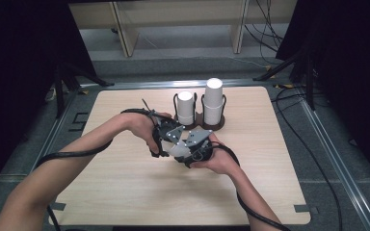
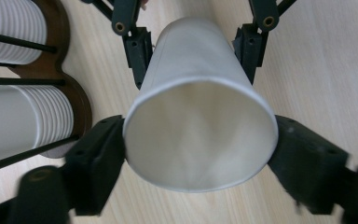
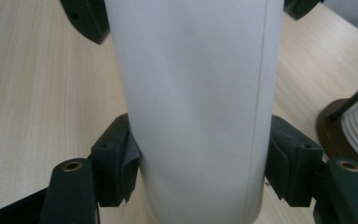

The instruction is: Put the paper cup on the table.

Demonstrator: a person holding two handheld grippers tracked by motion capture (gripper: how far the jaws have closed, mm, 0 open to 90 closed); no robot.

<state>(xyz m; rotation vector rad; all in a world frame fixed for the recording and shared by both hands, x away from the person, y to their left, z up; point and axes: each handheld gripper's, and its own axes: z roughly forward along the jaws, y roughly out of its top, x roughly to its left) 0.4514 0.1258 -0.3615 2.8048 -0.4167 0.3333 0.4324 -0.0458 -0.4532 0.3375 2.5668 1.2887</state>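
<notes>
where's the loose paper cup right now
The paper cup is mid-table between the left gripper and right gripper, just in front of the cup holder.

Your count at the table: cups, stacks, holder, grippers

You are working with two grippers, the left gripper and the right gripper, and one loose paper cup is sitting between them. Two stacks are standing in one wooden holder: the short stack and the tall stack, their cups too blurred to be counted.
</notes>
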